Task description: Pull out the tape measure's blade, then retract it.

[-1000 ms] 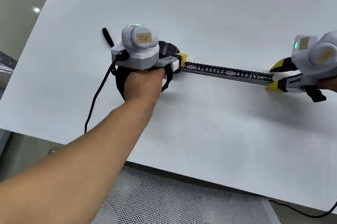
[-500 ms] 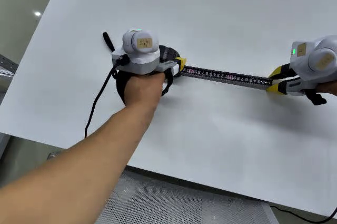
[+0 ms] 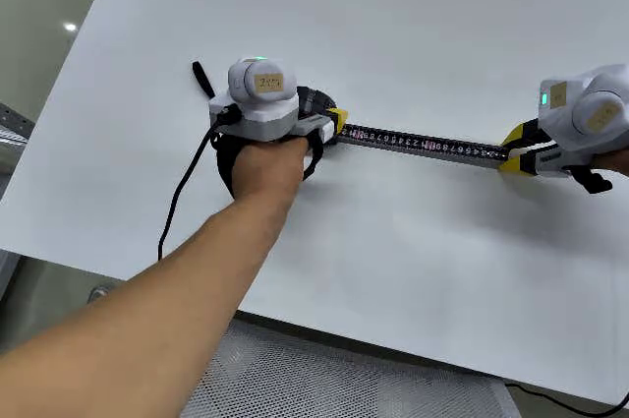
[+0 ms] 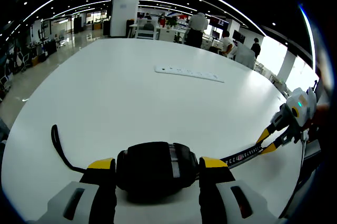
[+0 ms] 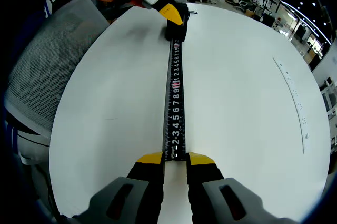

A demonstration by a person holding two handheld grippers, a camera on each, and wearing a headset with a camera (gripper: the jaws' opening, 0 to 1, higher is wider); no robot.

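The left gripper (image 3: 325,124) is clamping the black tape measure case (image 4: 156,167), which is resting on the white table (image 3: 413,34). The blade (image 5: 175,92) is lying drawn out of the case across the tabletop, and the right gripper (image 5: 175,159) is pinching its free end between yellow tips.

L tool (image 3: 329,115) just off centre toward 10 o'clock, aimed at 3 o'clock, jaws clamped on the tape measure (image 3: 313,101) body. Bare forearm (image 3: 177,310) comes in from 7 o'clock, hand (image 3: 267,167) under the grip. R tool (image 3: 511,150) at 3 o'clock, aimed at 9 – jaws pinching the blade (image 3: 423,143) tip.
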